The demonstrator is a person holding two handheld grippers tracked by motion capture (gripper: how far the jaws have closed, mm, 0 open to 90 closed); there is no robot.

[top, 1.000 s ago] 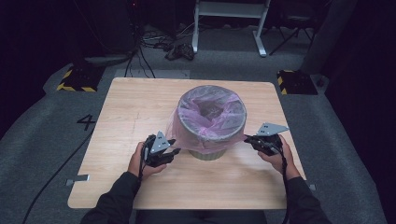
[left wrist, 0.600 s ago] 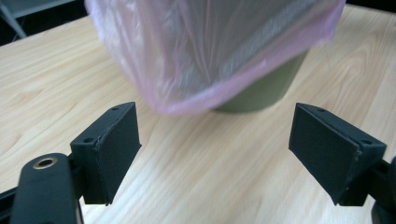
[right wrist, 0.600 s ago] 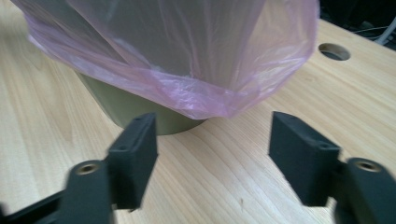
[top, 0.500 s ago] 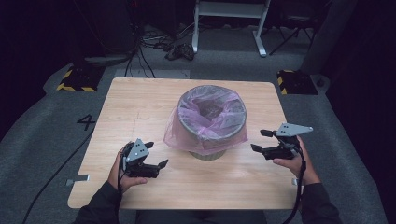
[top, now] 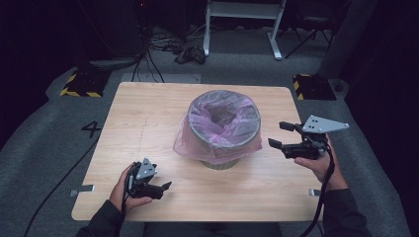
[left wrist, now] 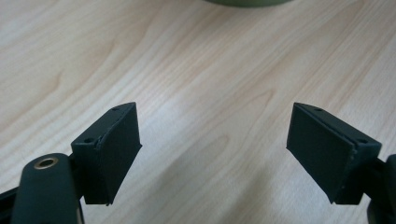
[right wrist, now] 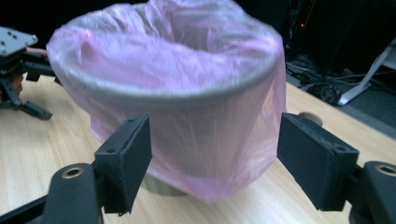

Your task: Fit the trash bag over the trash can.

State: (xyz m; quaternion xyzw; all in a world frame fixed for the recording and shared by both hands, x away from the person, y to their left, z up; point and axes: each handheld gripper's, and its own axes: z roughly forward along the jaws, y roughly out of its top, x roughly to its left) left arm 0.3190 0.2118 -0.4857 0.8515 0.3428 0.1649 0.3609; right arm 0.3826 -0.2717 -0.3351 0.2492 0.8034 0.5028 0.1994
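Now both grippers have let go of the pink bag (top: 217, 133) and moved back from the bin (top: 221, 160). The left gripper (top: 165, 186) and the right gripper (top: 275, 134) have just opened wide, nothing between them. I think the lining is finished.

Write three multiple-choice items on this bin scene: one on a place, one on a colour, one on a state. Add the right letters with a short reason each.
1. Where does the waste bin stand on the wooden table?
A. near the middle
B. at the front left corner
C. off the table, on the floor

2. What colour is the bin liner folded over the bin's rim?
A. black
B. pink
C. yellow

3. How do the jaws of the left hand-held gripper stand?
A. shut on the liner
B. shut on nothing
C. open, with bare table between them

Key: 1 A, since the high view shows table on every side of the bin. 2 B, as the thin film over the rim is pink in the right gripper view. 3 C, because the left gripper view shows wood grain between the two wide-apart pads.
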